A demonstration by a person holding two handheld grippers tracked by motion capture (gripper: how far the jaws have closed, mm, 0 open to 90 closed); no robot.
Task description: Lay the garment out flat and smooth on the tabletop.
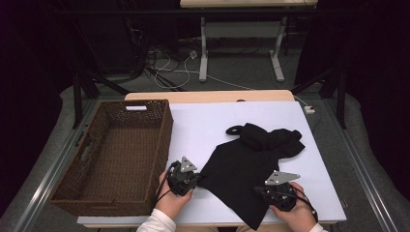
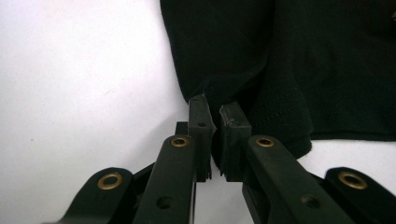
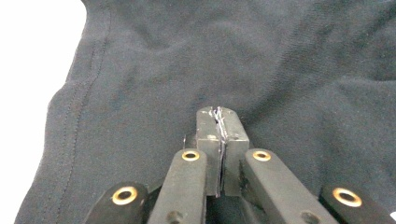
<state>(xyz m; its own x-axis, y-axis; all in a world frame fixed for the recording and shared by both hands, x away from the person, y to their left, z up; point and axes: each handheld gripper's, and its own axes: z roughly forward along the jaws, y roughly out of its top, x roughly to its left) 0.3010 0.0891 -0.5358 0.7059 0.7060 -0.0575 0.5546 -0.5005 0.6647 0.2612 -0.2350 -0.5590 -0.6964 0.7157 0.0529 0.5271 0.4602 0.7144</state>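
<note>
Black garment (image 1: 241,166) lies spread on the white table (image 1: 203,130), bunched at its far end, well apart from both claws there. Left claw (image 1: 197,180) sits at the garment's left corner; in the left gripper view its jaws are pinched narrow with a fold of the corner between the pads (image 2: 201,122), apparently to anchor that edge. Right claw (image 1: 263,189) rests on the near lower part of the cloth, jaws closed tight; the right gripper view suggests a thin pinch of fabric at the tips. Two grips probably allow lifting or folding. Wicker basket (image 1: 116,154) stands left of the left claw, likely the destination.
</note>
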